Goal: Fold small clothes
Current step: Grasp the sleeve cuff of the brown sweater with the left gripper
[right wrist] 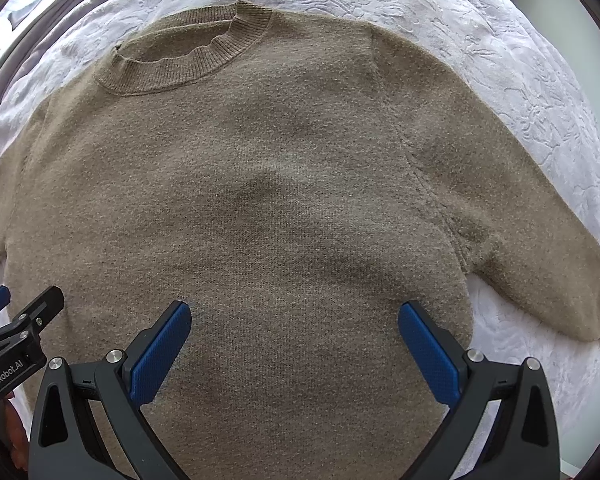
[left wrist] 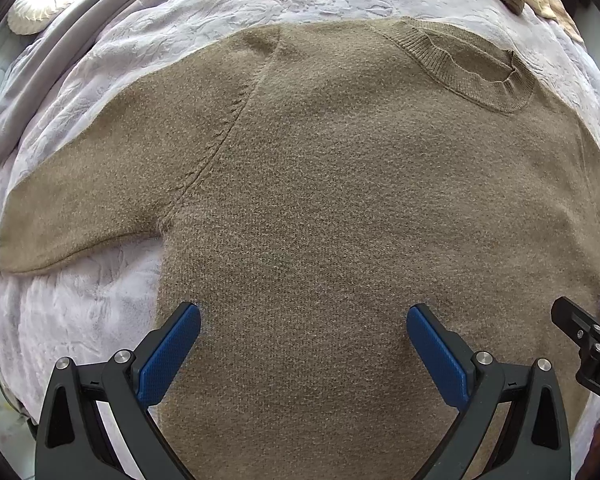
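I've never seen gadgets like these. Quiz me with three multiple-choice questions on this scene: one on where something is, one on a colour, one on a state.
1. Where does the sweater lie?
A. on a pale lilac bedspread
B. on a wooden floor
C. in a basket

2. What colour are the pads on the left hand-held gripper?
A. red
B. blue
C. yellow

3. How are the sweater's sleeves?
A. folded across the chest
B. rolled up
C. spread out to the sides

Answers: 1 A, embossed bedding surrounds it; 2 B, both fingers carry blue pads; 3 C, the left sleeve and right sleeve each stretch outward.
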